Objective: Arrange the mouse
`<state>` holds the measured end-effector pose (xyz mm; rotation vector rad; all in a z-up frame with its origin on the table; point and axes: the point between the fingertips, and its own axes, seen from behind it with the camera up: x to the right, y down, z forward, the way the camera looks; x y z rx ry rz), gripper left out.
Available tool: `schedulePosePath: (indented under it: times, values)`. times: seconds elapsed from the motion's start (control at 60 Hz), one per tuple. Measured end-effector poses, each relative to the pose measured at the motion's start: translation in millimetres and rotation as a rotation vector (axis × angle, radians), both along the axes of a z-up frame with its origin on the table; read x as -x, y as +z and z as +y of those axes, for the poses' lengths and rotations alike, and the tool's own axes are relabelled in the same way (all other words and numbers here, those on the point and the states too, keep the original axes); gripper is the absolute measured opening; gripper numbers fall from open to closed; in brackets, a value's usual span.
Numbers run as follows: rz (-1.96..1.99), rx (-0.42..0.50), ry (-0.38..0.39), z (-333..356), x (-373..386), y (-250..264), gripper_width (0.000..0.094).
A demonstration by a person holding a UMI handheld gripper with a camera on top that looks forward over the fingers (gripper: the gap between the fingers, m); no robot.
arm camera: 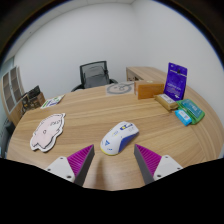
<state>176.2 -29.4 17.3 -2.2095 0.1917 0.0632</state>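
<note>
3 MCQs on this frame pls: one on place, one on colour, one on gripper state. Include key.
1. Where is the mouse?
A. just ahead of the fingers, on the table
B. on the office chair
C. on the purple box

2. What colour is the upright box beyond the mouse?
A. red
B. purple
C. yellow

3. What is the gripper doing?
A. shut on the mouse
B. shut on the mat
C. open, holding nothing

Key: A, the mouse lies on wood beyond the fingertips; B, the box face is purple; C, a wide gap separates the fingers.

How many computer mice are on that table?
1: the white mouse lies on the table, just ahead of the open tongs. None other shows.
</note>
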Motion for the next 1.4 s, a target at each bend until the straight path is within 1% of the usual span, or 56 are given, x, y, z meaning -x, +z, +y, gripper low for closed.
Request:
schedulePosePath:
  times: [0.083,0.167,0.317,0.517,0.567,0.617,0.65,0.667,0.683,0.7,0.733,0.8,0.867,0.917,0.983,1.033,1.083,1.15,1.2,1.267,1.35,1.4]
  values:
    - [0.025,0.018,0.026,19.1,-9.2,-15.0,0.0831]
    - [0.034,0.036,0.073,32.4,-6.8,-23.0,0.0830]
    - [-0.003,0.023,0.165,63.1,2.3,-23.6,0.0831]
    - [-0.008,-0.001,0.233,100.7,22.2,-22.5,0.0827]
    - [0.016,-0.009,0.235,106.6,28.1,-21.5,0.0820]
    - [0.013,-0.010,0.238,110.5,29.3,-22.5,0.0788]
    - [-0.007,-0.009,0.239,111.6,27.0,-24.1,0.0722]
    - [-0.026,-0.007,0.236,111.7,24.1,-25.5,0.0712]
    - [-0.051,-0.006,0.228,112.1,19.3,-26.9,0.0640]
    - [-0.068,-0.007,0.229,112.1,17.5,-27.4,0.0533]
    - [-0.073,-0.013,0.221,111.3,17.7,-27.6,0.0529]
    - [-0.061,-0.008,0.187,110.2,16.9,-27.9,0.0467]
    - [-0.061,0.044,0.159,107.5,19.3,-28.4,0.0396]
    - [-0.038,0.049,0.174,110.0,36.6,-17.0,0.0385]
    - [-0.021,-0.005,0.212,118.9,74.0,15.7,0.0385]
    - [-0.014,-0.024,0.239,126.8,108.7,36.1,0.0384]
    - [0.027,-0.048,0.248,135.7,148.5,53.2,0.0384]
    - [0.040,-0.058,0.266,146.5,199.3,62.9,0.0384]
    - [0.020,-0.051,0.263,156.2,229.6,57.6,0.0382]
    - [0.017,-0.010,0.255,164.8,266.1,38.0,0.0381]
    - [0.024,0.064,0.204,166.3,290.5,7.2,0.0382]
    - [0.015,0.090,0.173,166.0,298.2,-3.8,0.0382]
